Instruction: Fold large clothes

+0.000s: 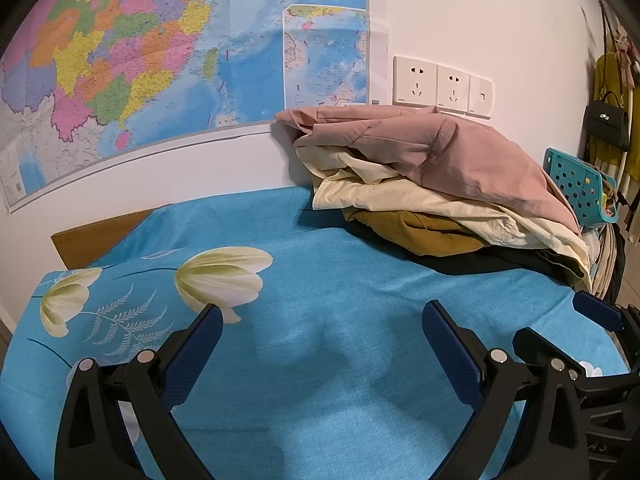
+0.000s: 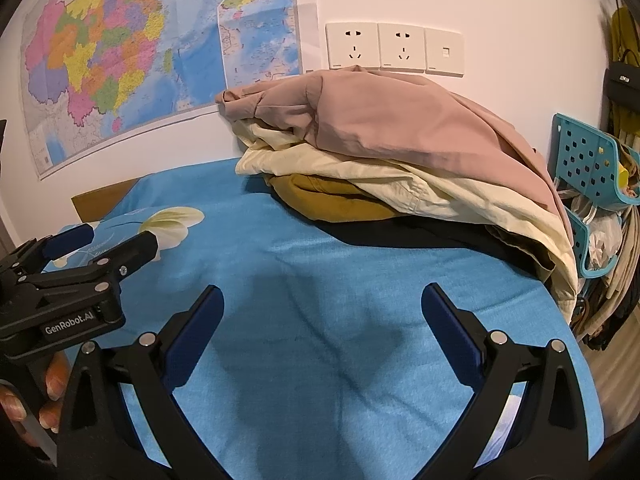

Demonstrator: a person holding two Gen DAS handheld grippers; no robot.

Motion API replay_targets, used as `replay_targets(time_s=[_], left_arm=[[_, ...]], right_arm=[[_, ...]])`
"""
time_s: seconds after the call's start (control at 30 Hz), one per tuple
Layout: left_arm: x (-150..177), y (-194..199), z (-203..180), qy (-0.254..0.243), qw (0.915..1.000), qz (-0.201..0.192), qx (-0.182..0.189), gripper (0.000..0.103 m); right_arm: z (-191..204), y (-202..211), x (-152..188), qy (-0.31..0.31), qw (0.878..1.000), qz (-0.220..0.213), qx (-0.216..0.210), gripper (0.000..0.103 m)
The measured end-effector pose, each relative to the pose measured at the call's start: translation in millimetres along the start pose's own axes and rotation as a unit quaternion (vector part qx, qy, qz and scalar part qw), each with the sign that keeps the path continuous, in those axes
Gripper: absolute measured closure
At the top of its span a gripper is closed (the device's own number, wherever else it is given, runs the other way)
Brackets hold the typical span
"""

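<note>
Left wrist view: left gripper (image 1: 322,316) spread wide over the blue floral sheet (image 1: 320,360), empty. Right gripper (image 2: 322,300) likewise spread, holding nothing. Farther back, against the wall, lies the clothes pile (image 1: 440,184): pink garment (image 2: 400,120) topmost, cream, mustard and black beneath. Behind hangs a map (image 1: 140,60).

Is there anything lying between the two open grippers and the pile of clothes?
Nothing visible. Only bare blue sheet lies between the right gripper, the left gripper and the pile of clothes.
</note>
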State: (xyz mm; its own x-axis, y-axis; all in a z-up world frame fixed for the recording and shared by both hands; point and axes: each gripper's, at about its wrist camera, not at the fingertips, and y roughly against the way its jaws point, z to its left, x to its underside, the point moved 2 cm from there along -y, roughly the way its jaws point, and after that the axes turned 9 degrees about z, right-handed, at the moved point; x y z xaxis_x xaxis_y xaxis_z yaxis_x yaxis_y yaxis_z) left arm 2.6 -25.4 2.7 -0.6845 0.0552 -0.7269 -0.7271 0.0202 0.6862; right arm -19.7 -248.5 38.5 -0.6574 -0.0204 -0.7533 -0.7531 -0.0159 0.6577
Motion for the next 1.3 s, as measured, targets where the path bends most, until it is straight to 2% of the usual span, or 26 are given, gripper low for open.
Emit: replay_targets(time_s=[0.5, 0.73, 0.9, 1.03, 1.17, 1.2, 1.23, 1.3], left_arm=[[-9.5, -11.2, -4.6, -0.002, 0.9999, 0.011, 0.007, 0.007], [-23.5, -22.2, -5.6, -0.001, 0.9996, 0.017, 0.022, 0.007], [-42.5, -35.1, -3.2, 0.004, 0.9994, 0.020, 0.030, 0.007], [-57.9, -46.6, 0.2, 0.011, 0.9991, 0.022, 0.034, 0.007], [-73.6, -62.7, 4.7, 0.025, 0.9986, 0.028, 0.037, 0.007], [-76.1, -66.1, 5.9, 0.027, 0.9985, 0.030, 0.037, 0.007], [-79.6, -71.4, 7.2, 0.030, 0.9984, 0.033, 0.035, 0.007], [-84.0, -79.1, 9.3, 0.033, 0.9983, 0.038, 0.030, 0.007]], right_arm=[[-3.8, -6.0, -16.5, 0.027, 1.000, -0.004, -0.001, 0.006], [-14.0, -3.6, -46.6, 0.054, 0.998, -0.021, -0.001, 0.006], [-26.6, -1.5, -94.3, 0.093, 0.994, -0.050, 0.033, 0.006], [-39.4, -7.5, -146.3, 0.104, 0.992, -0.063, 0.023, 0.006], [-39.5, -36.2, -201.4, 0.127, 0.990, -0.047, 0.027, 0.013], [-38.4, -44.4, -213.1, 0.133, 0.990, -0.043, 0.028, 0.019], [-36.2, -51.9, -221.3, 0.143, 0.989, -0.038, 0.029, 0.021], [-23.9, -73.0, -237.3, 0.188, 0.982, -0.018, 0.025, 0.024]])
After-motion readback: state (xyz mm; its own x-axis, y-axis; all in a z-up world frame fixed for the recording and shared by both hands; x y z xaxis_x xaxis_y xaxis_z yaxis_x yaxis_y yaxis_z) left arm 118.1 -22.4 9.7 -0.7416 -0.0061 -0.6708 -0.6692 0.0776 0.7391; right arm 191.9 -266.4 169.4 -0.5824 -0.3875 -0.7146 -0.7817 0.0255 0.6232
